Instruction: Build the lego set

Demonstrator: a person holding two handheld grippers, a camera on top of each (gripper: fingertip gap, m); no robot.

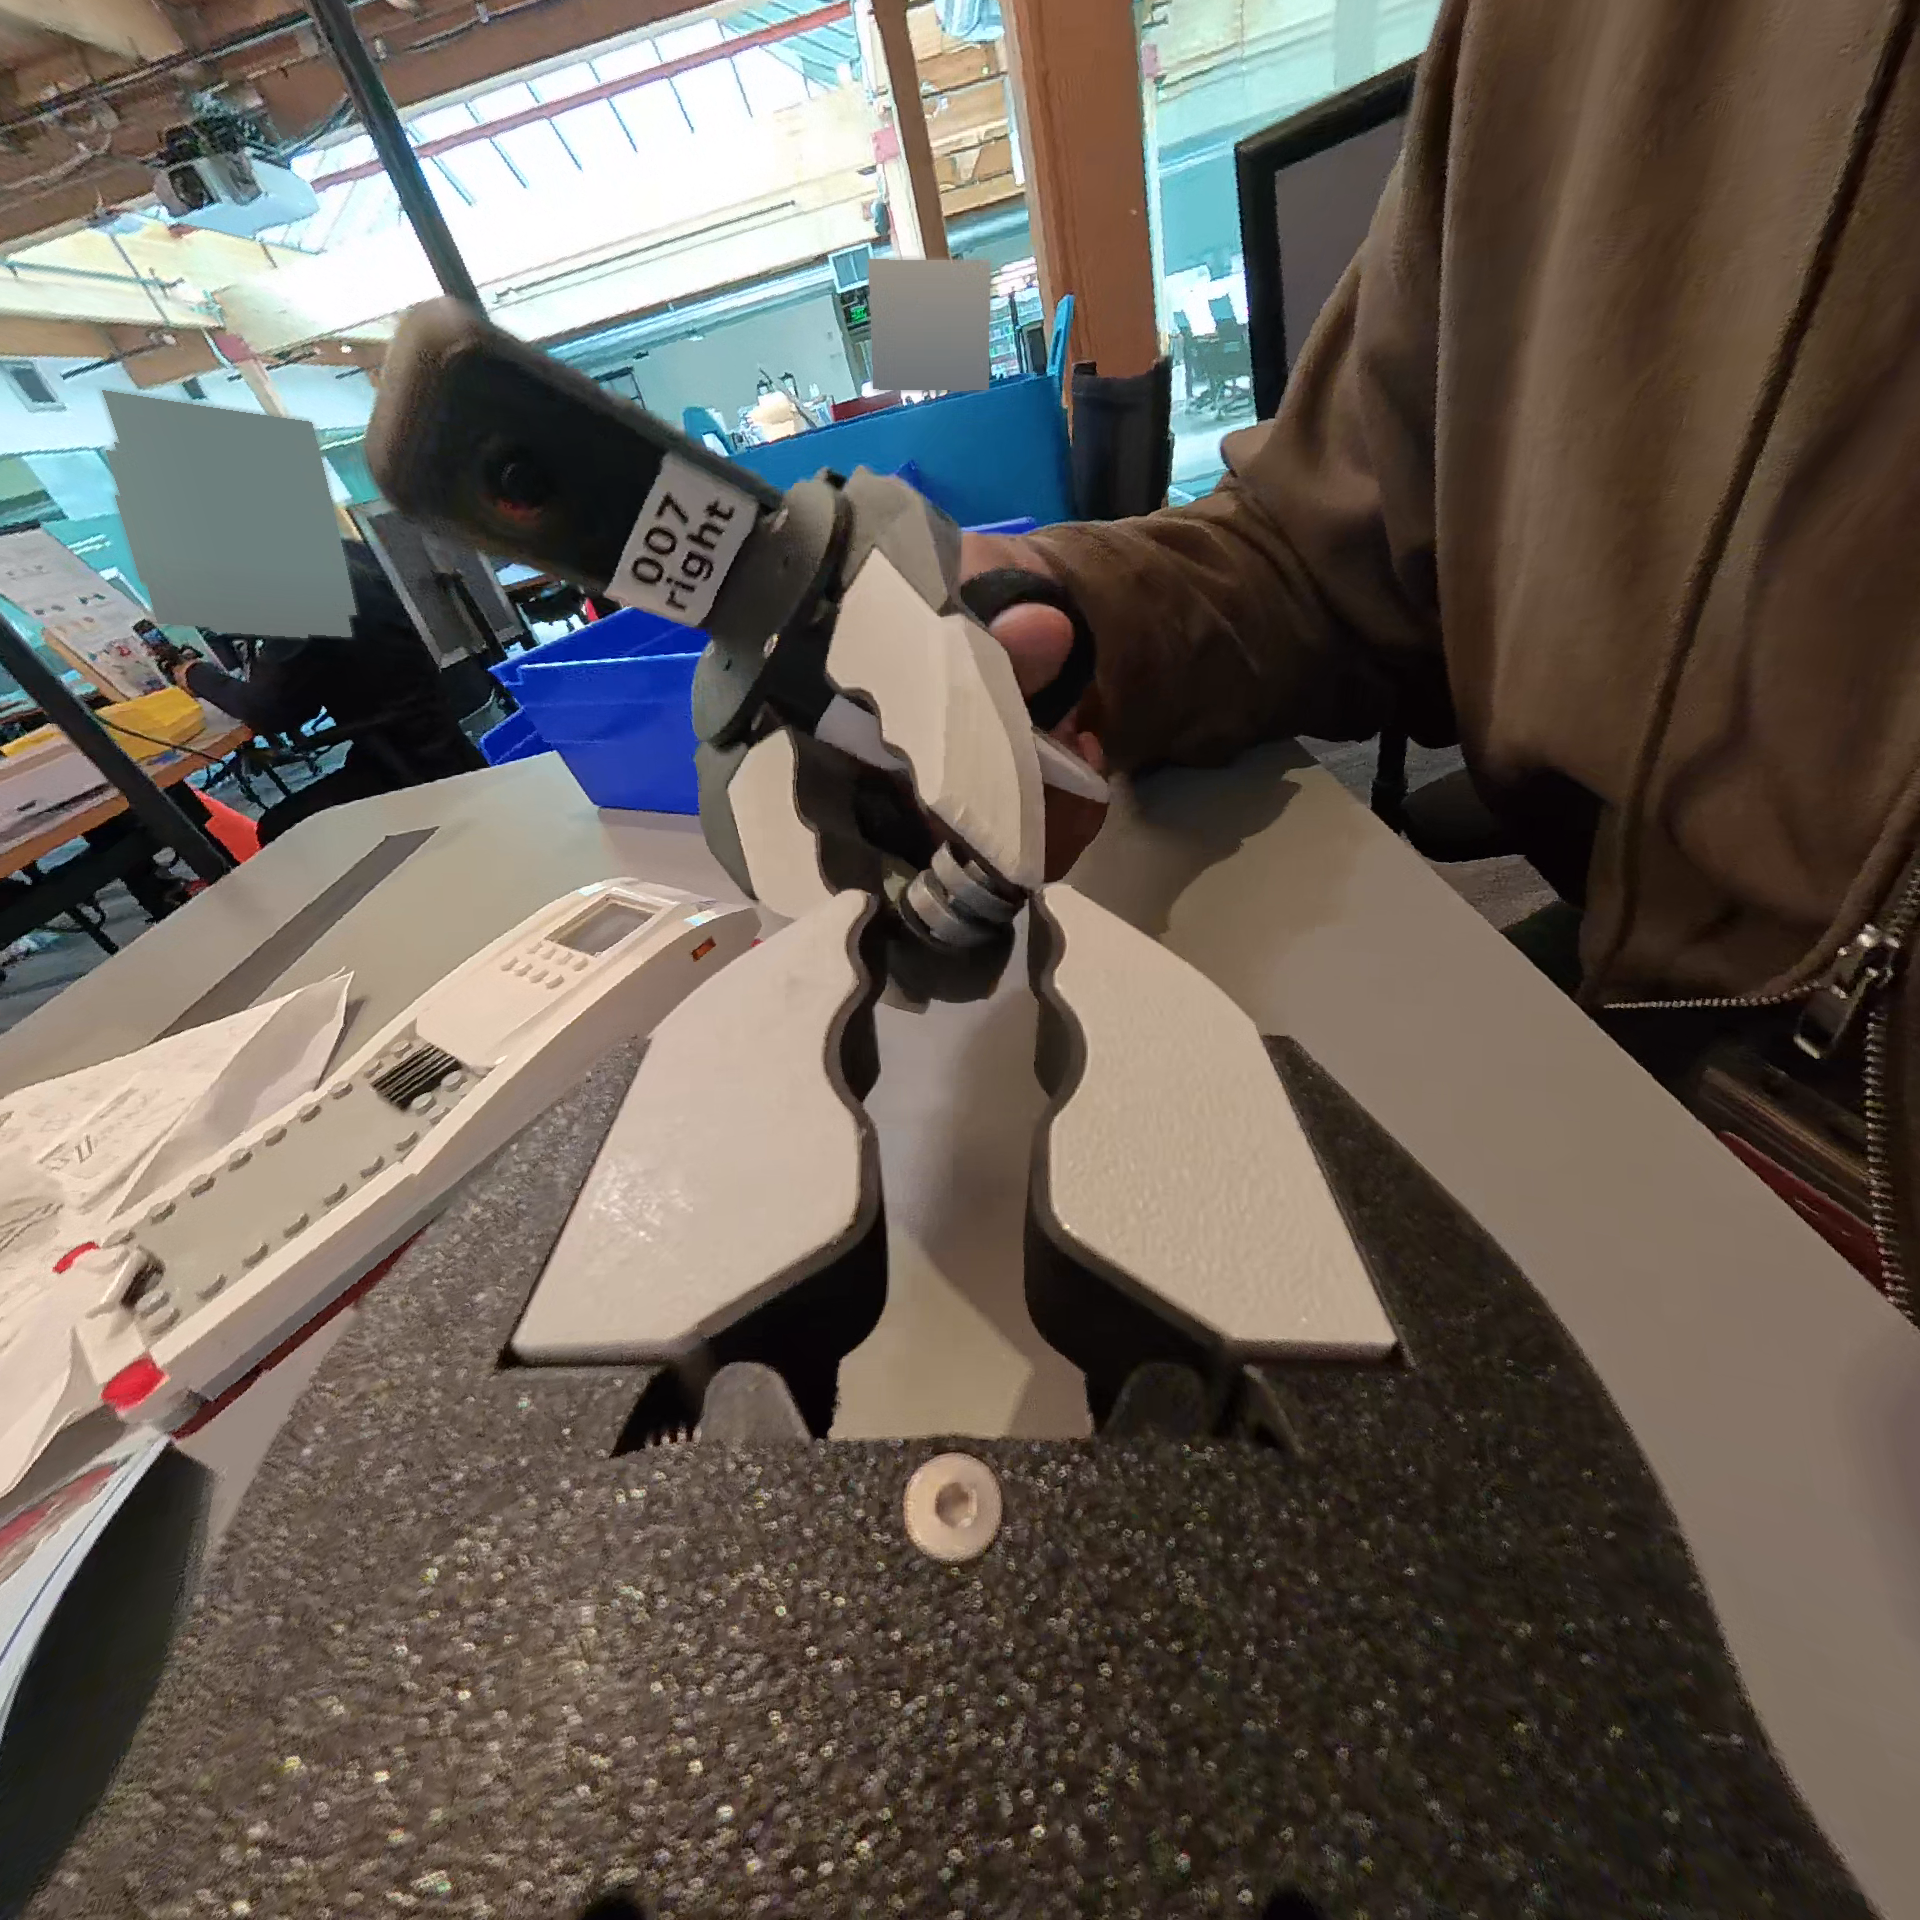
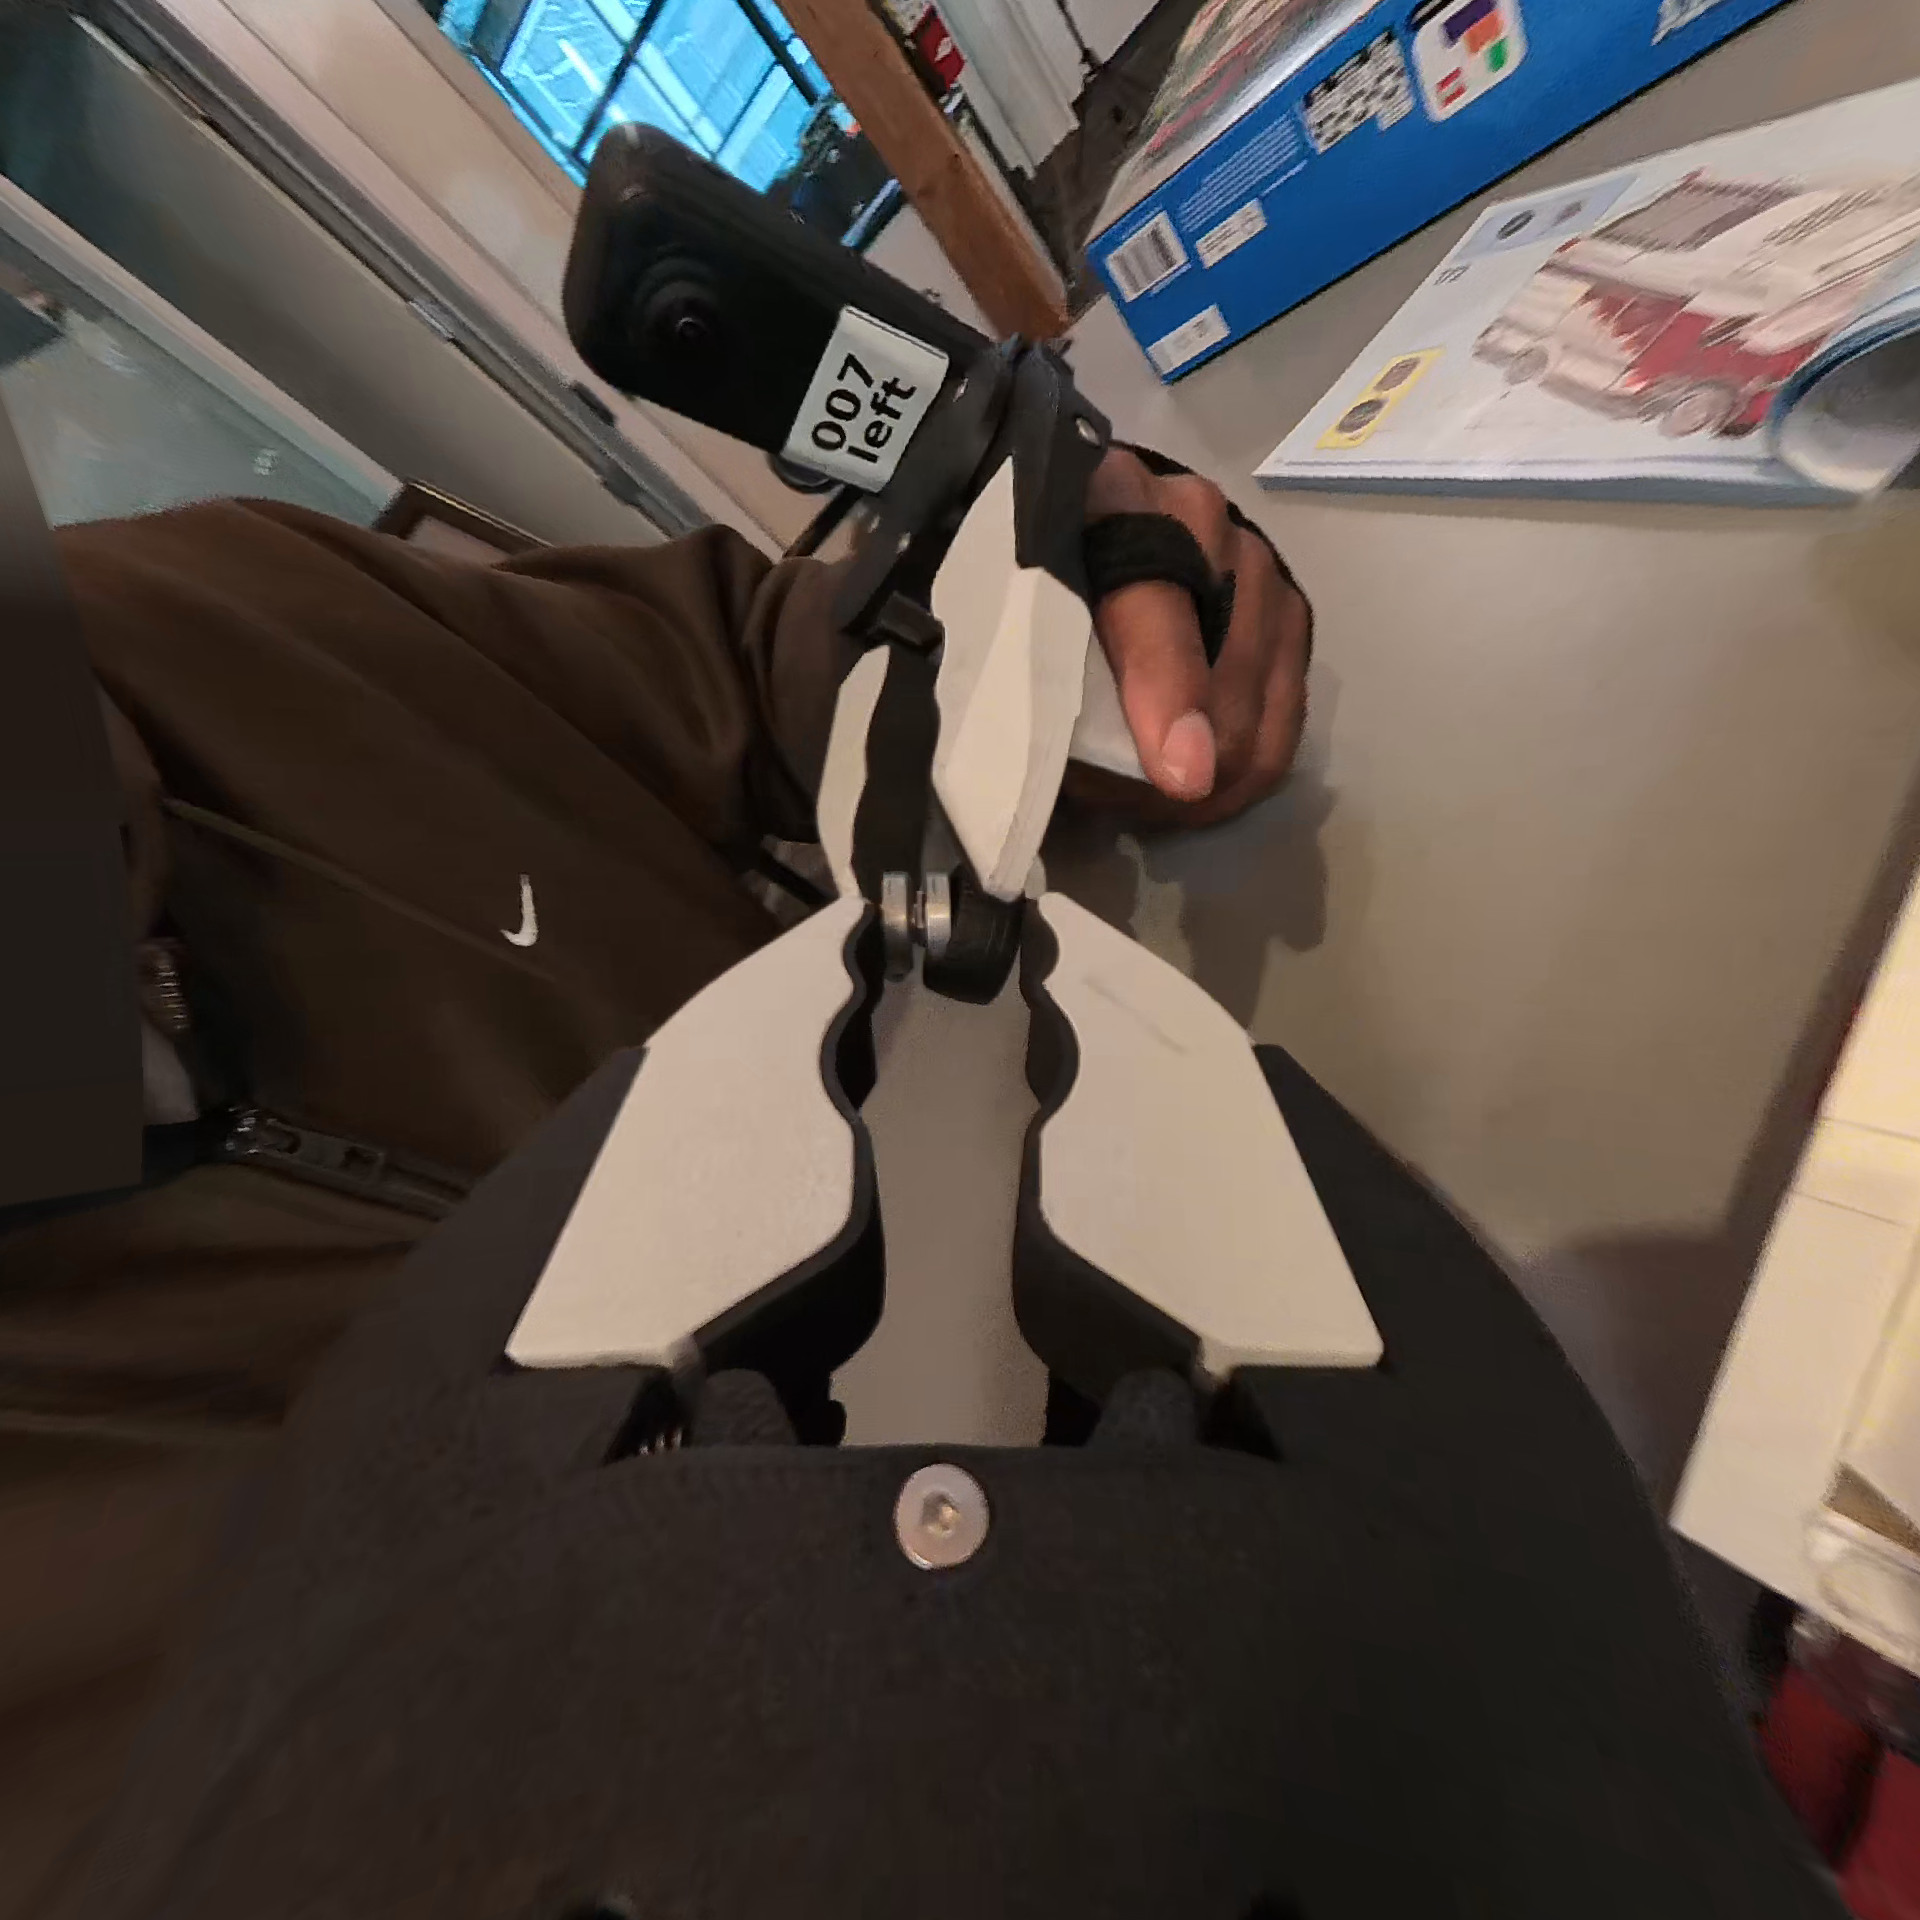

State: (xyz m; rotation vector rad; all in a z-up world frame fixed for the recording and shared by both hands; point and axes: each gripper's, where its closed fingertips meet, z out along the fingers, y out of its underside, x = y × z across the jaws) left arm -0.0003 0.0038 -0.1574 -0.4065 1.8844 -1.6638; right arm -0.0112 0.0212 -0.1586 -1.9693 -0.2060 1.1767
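**Left wrist view, then right: two claws on one small wheel**

Left wrist view: we see the left gripper (image 1: 953, 920) with its jaws drawn close around a wheel piece (image 1: 940, 961), a black tyre with silver discs stacked against it, held above the grey table (image 1: 1351, 935). Both pads look to be pressing on the tyre. The right gripper (image 1: 961, 883) comes in from above and meets it tip to tip, its fingers pinching the silver end of the same piece. A white brick-built model (image 1: 312, 1122) and loose paper sheets (image 1: 156, 1091) lie to the left, well apart from the tips, and blue bins (image 1: 603, 707) stand at the far edge.

Right wrist view: our right gripper (image 2: 951, 930) is closed on the wheel piece (image 2: 971, 956). The discs and tyre fill the whole space between its pads. The left gripper (image 2: 930, 883) reaches down onto the piece from the other side. An instruction booklet (image 2: 1558, 343) and a blue box (image 2: 1351, 135) lie farther off on the table (image 2: 1455, 935).

We judge the hold crowded, with four fingertips sharing one tiny part. If the two claws pull or twist out of line, the tyre could slide off its discs. If either pinch slackens unevenly, the piece could spring free, drop to the table and roll away — it is round. The fingertips may also knock each other and jar the grip.
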